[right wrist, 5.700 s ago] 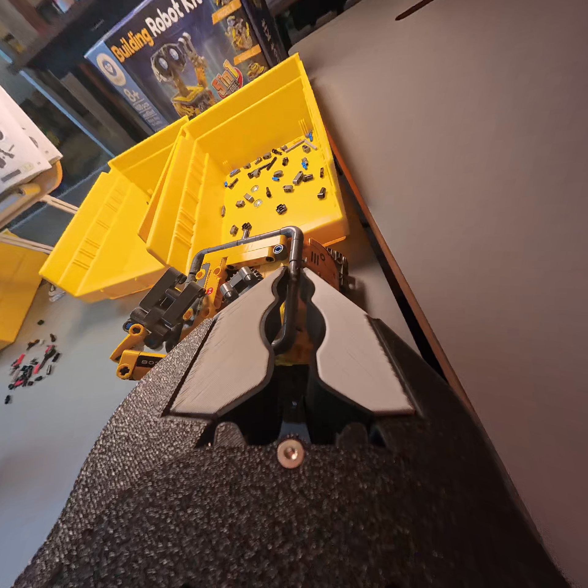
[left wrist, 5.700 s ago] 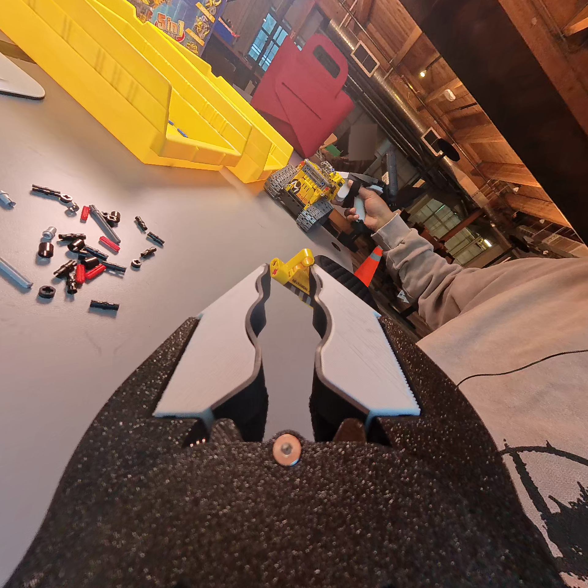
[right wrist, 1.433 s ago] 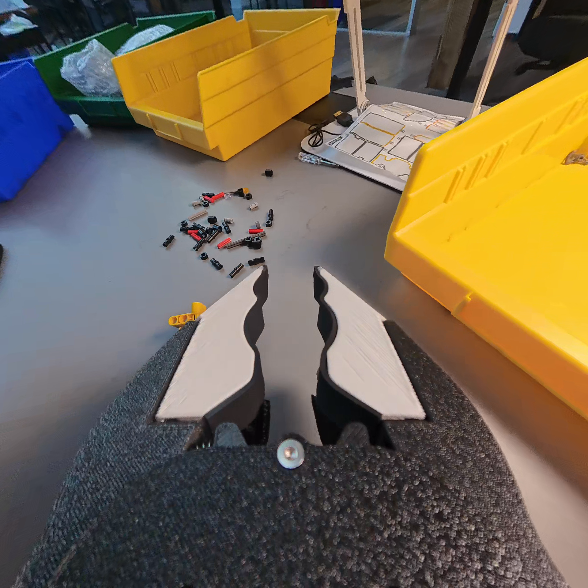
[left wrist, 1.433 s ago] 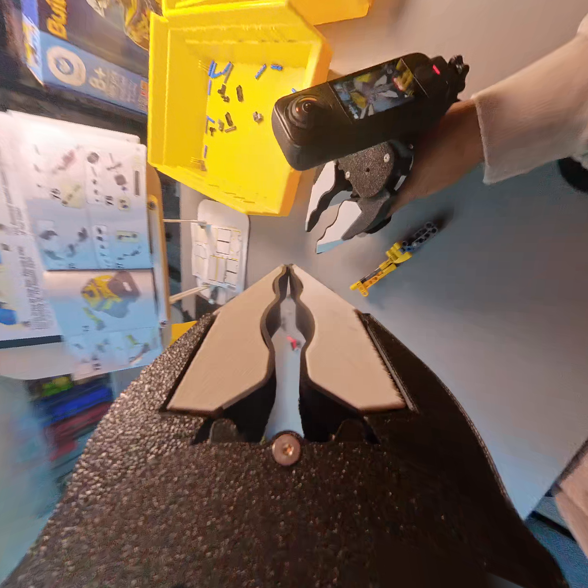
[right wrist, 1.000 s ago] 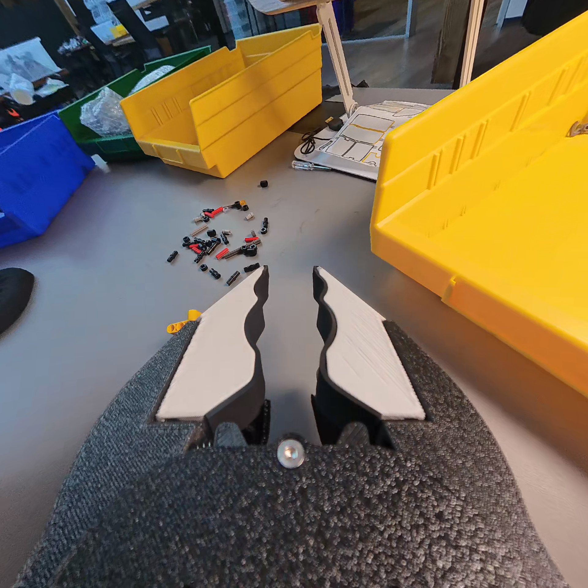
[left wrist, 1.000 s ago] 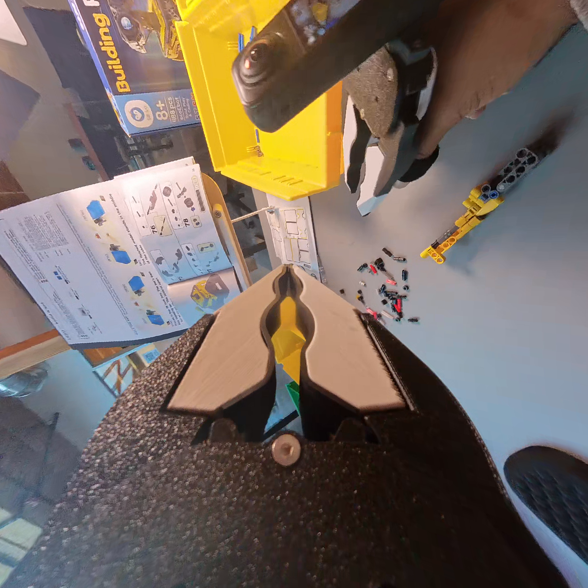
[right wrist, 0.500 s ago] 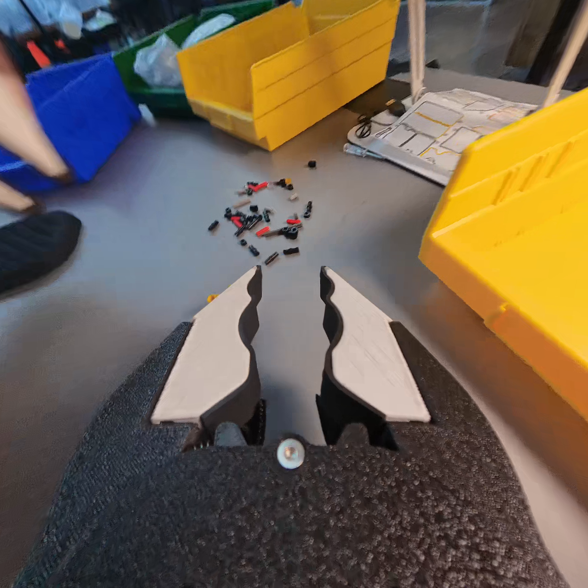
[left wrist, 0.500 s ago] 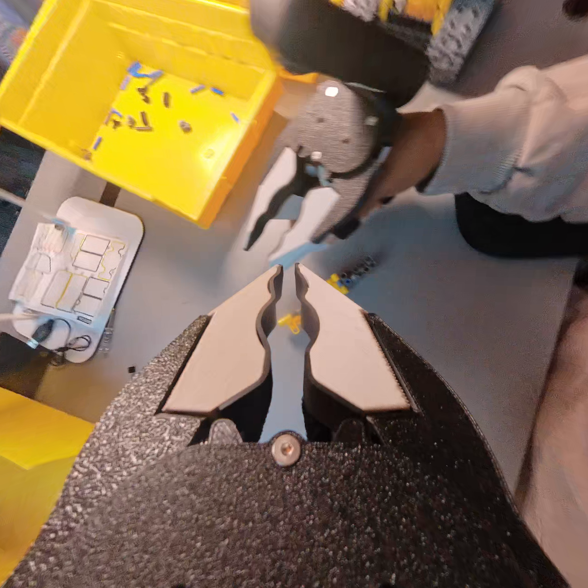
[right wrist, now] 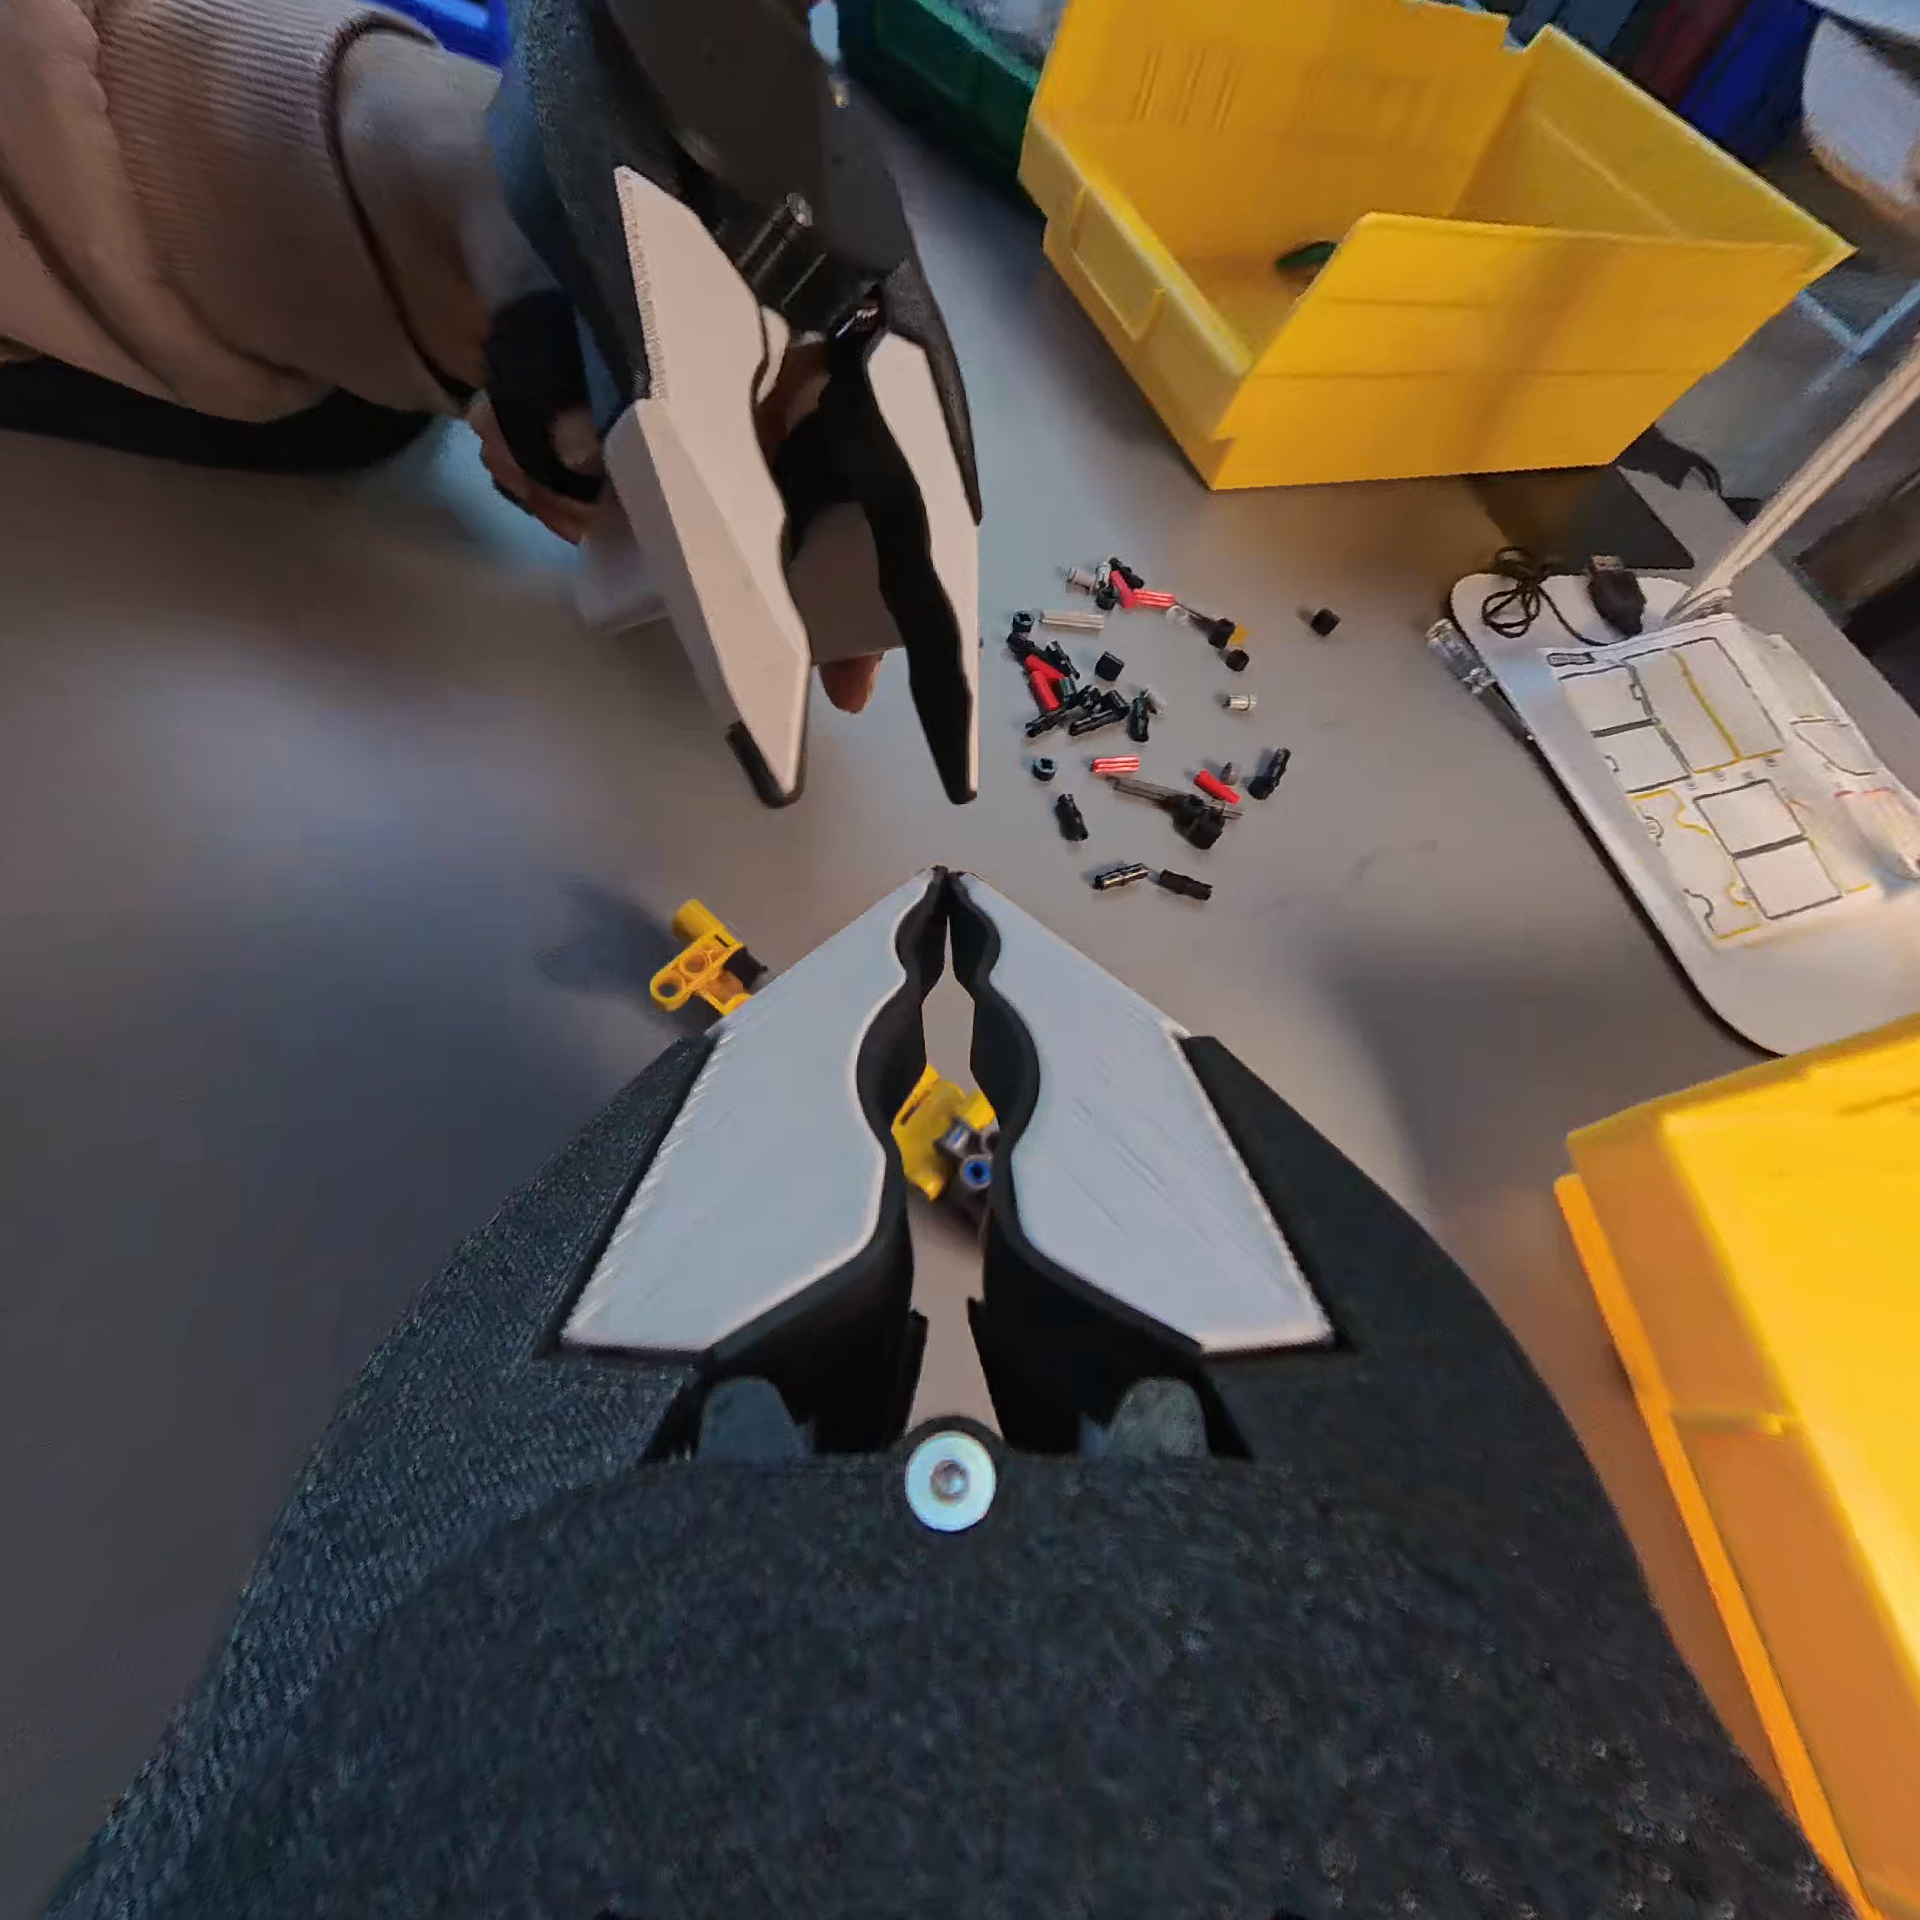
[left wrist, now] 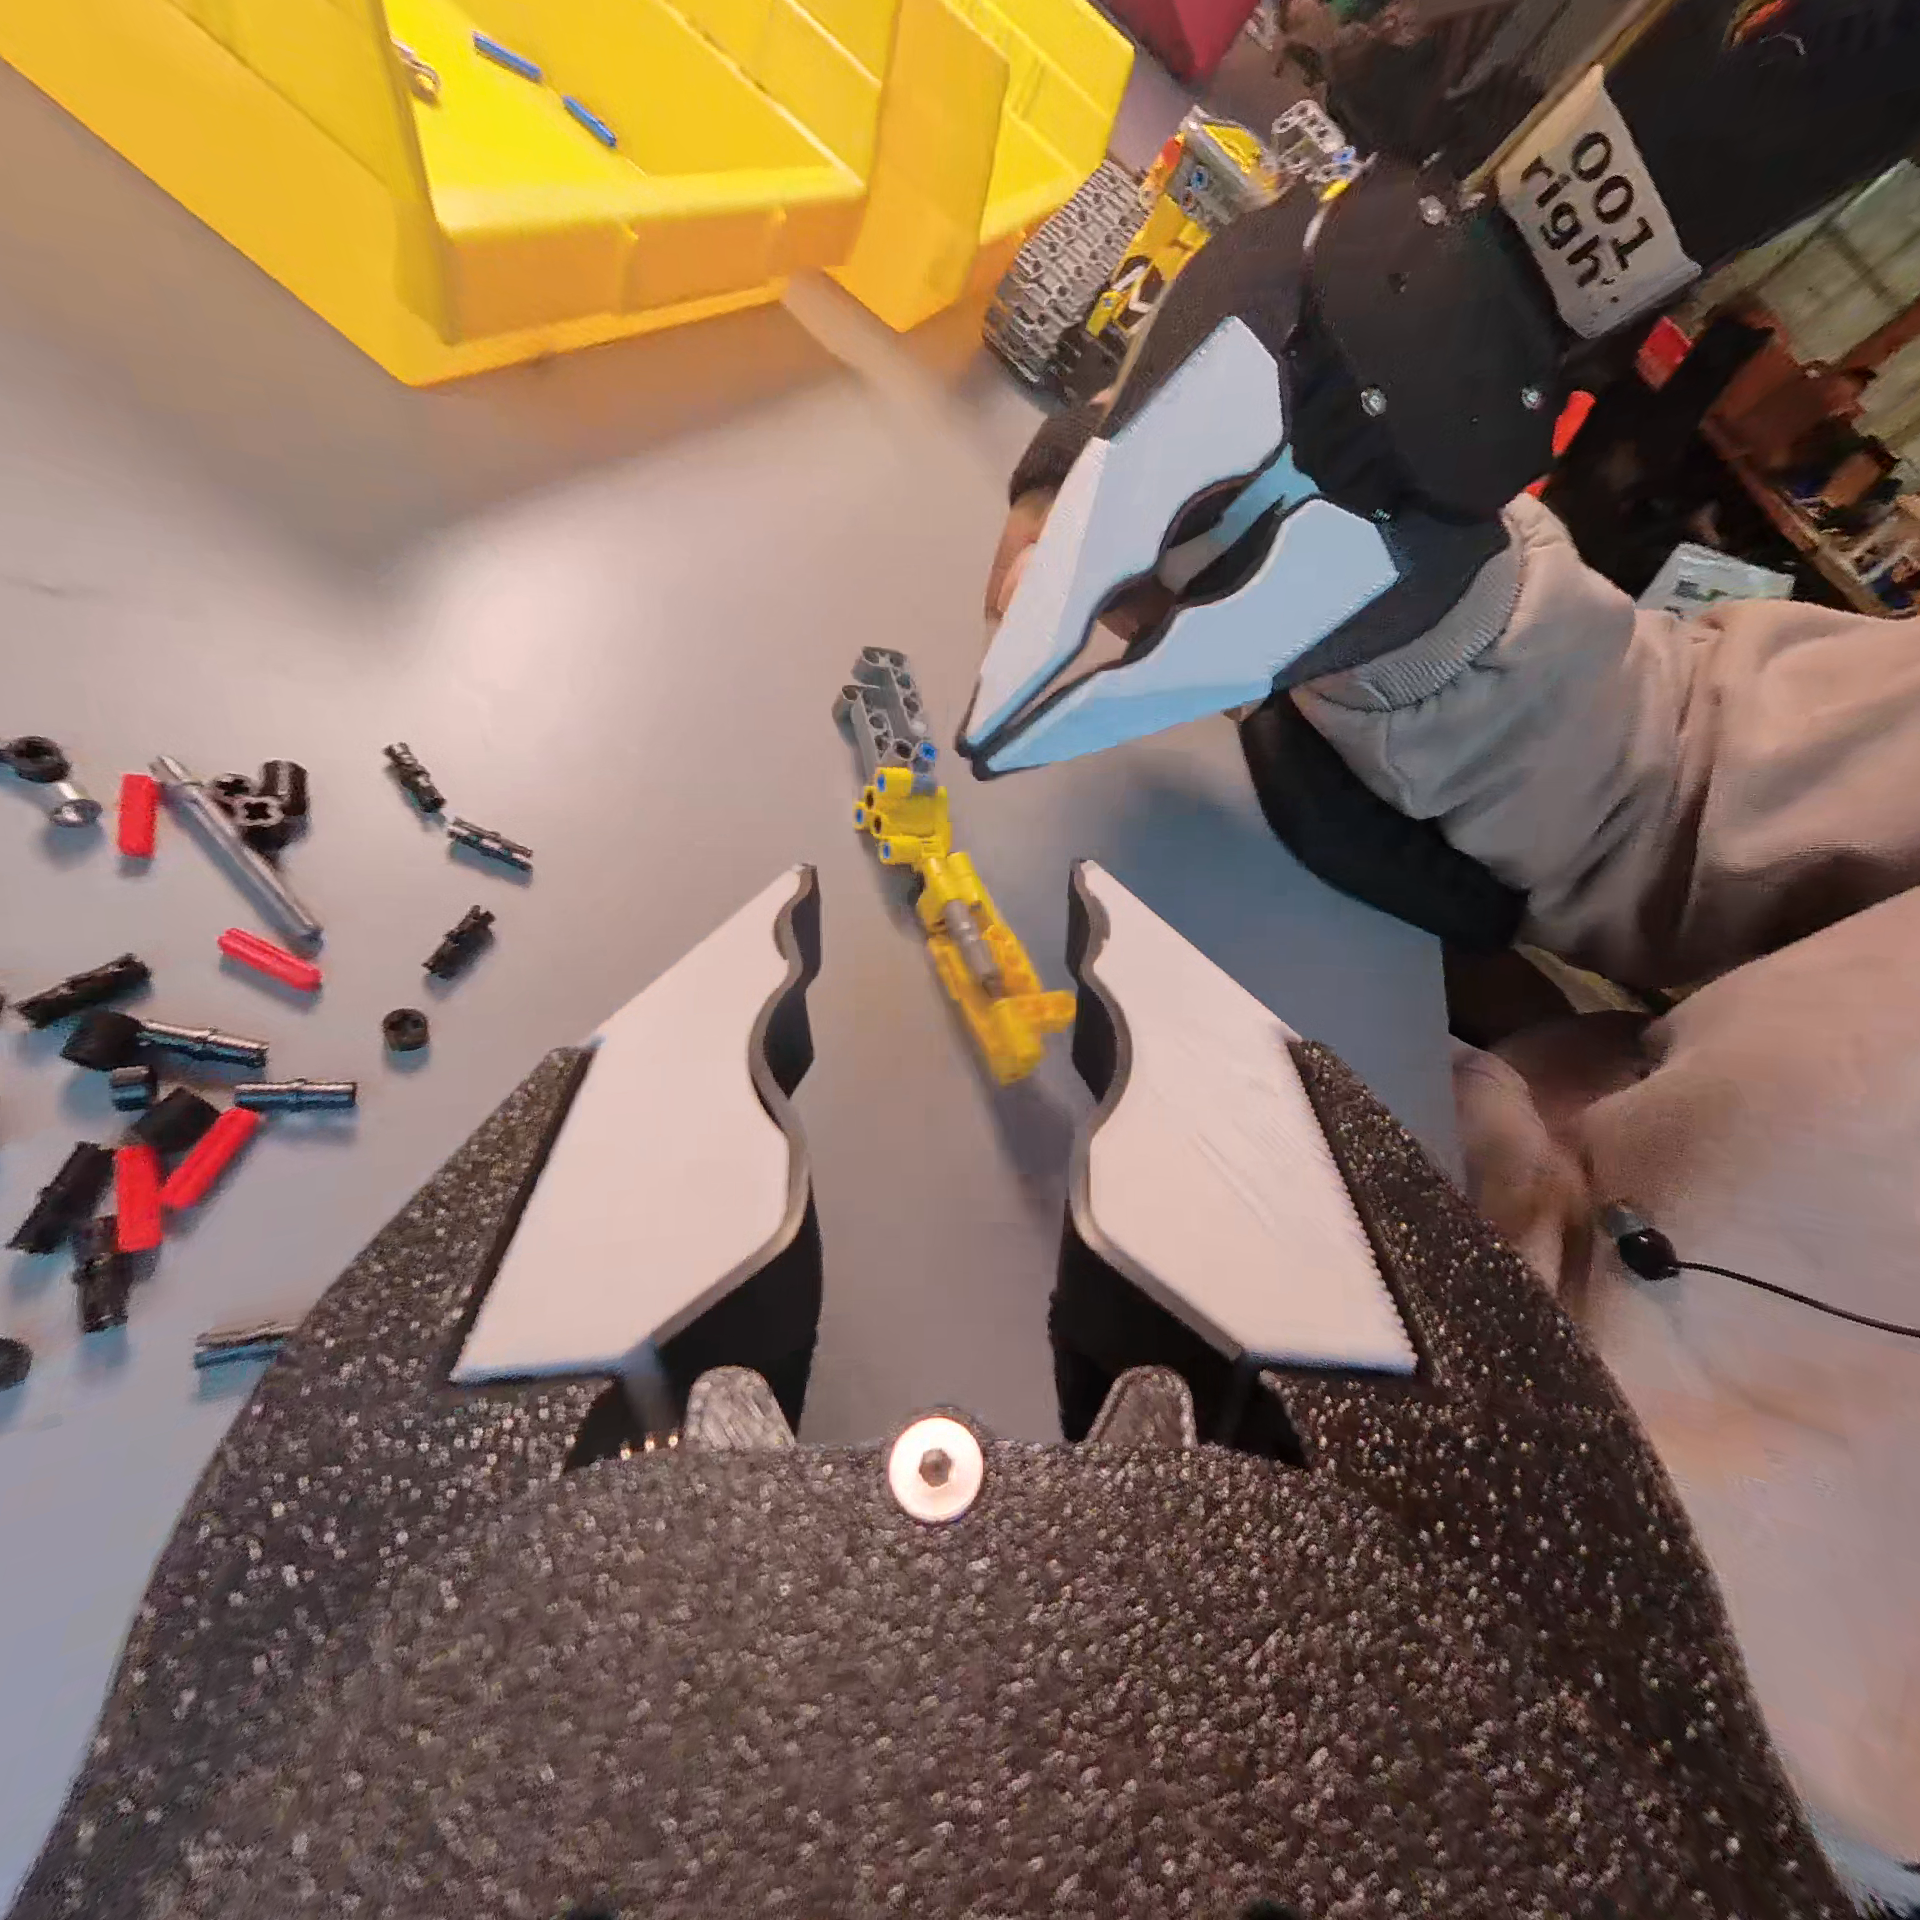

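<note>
Left gripper [left wrist: 943,883] spread over one yellow assembly [left wrist: 961,925]; right gripper [right wrist: 943,878] pressed together, empty.

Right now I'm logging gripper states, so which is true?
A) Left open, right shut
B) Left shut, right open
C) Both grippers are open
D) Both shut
A: the left gripper has its fingers spread wide above the yellow brick assembly on the table, while the right gripper has its fingertips pressed together with nothing between them.
</note>
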Tool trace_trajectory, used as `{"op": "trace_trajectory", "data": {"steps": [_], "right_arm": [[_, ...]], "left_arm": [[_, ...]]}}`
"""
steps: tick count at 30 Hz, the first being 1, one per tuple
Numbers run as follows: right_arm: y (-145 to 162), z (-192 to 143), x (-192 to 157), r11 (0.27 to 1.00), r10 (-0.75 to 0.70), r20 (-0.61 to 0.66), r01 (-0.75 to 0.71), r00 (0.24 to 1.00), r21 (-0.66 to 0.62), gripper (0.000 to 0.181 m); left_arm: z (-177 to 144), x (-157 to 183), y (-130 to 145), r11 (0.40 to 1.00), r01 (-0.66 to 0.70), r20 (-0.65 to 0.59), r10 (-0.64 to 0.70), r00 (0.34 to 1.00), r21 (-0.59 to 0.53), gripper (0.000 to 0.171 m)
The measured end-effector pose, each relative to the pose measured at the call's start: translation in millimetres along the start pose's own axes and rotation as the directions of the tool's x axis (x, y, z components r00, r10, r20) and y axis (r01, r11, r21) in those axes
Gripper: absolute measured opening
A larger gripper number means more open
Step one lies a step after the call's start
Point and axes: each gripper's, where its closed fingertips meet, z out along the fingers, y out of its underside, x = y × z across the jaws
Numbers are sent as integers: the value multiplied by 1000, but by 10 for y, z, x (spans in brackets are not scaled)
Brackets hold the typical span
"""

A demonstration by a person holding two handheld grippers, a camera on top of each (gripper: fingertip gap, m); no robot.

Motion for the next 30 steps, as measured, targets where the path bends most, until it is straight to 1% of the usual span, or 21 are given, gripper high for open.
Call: {"op": "trace_trajectory", "data": {"steps": [1,2,3,4,6,7,10,12,15,16,17,18,19,20,22,24,27,30], "right_arm": [[42,16,-60,1000,-21,24,21,1000,-15,0],[84,34,-120,998,-53,45,54,998,-21,0],[125,51,-191,996,-86,77,88,993,-27,7],[155,63,-285,994,-100,130,105,986,-31,22],[171,56,-436,997,-54,239,63,970,-32,54],[196,41,-467,998,-27,272,42,962,-50,62],[366,-64,-494,988,-9,319,57,948,-141,78],[420,-141,-457,983,6,310,52,951,-179,83],[482,-185,-426,968,-17,278,85,960,-235,84],[509,-161,-467,962,-37,287,112,957,-250,82],[561,-126,-495,950,-65,289,148,955,-273,73],[629,-95,-501,936,-90,285,178,954,-303,58],[604,-66,-491,940,-109,271,188,956,-284,47],[570,-60,-513,948,-89,280,168,956,-271,45],[469,-22,-486,966,-65,259,126,964,-226,31],[418,28,-465,976,-15,245,67,970,-206,30],[348,106,-401,983,83,216,-45,973,-177,30],[194,152,-271,963,262,171,-244,950,-118,30]], "left_arm": [[-12,-37,27,1000,-23,28,24,999,-17,41],[-23,-42,72,998,-53,35,55,998,-44,39],[-30,-28,115,995,-72,27,74,997,-66,38],[-29,-12,140,994,-77,16,78,997,-78,37],[-16,14,161,994,-71,-6,70,998,-80,35],[-6,17,172,994,-68,-10,68,998,-82,34],[11,0,188,993,-86,2,86,996,-84,34],[12,12,164,994,-88,-4,88,996,-67,34],[3,19,134,995,-84,-11,83,996,-47,36],[4,22,137,996,-81,-16,80,997,-48,38],[6,22,140,996,-79,-17,79,997,-48,38],[7,29,146,996,-78,-23,77,997,-51,38],[9,42,154,995,-79,-30,77,997,-55,39],[12,60,166,995,-82,-39,80,996,-62,40],[24,129,203,991,-105,-69,100,993,-81,42],[44,210,234,985,-146,-96,137,986,-93,42],[62,243,202,975,-208,-70,202,977,-76,35],[49,263,152,961,-270,-38,268,963,-57,26]]}}
